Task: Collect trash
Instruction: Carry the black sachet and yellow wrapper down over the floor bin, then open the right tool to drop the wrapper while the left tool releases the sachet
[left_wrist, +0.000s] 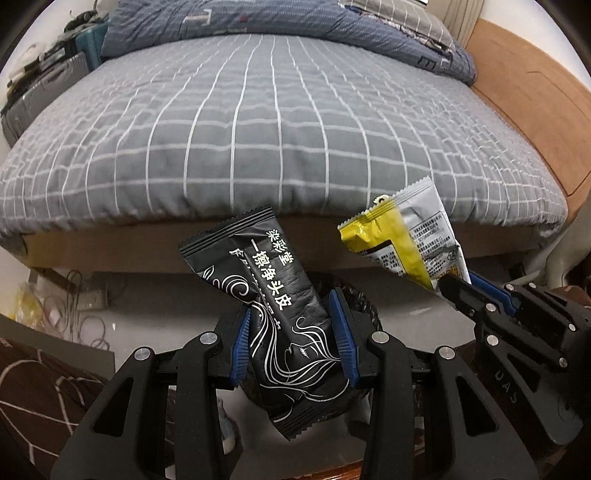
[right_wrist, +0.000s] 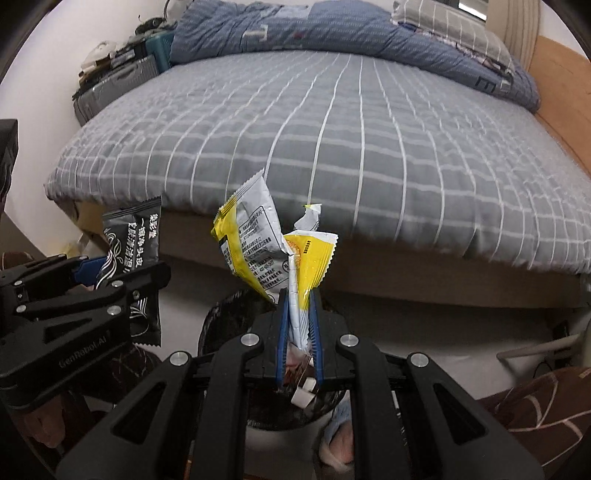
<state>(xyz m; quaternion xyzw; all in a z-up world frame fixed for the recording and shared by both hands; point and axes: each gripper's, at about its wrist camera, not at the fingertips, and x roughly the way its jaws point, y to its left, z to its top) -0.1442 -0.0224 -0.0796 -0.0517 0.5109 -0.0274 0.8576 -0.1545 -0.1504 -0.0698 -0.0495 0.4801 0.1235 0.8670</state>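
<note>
Left gripper (left_wrist: 293, 332) clamps the black sachet (left_wrist: 273, 299) between its blue pads, tilted over a dark-lined bin (left_wrist: 364, 306) on the pale floor, while at right the right gripper (left_wrist: 456, 286) pinches a crumpled yellow-and-silver wrapper (left_wrist: 402, 240), both in front of the grey checked bed (left_wrist: 280, 129).

Both wrist cams bedward, bed (left_wrist: 258, 129) shared.

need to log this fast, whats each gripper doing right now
left gripper: shut on the black sachet
right gripper: shut on the yellow and white wrapper
</note>
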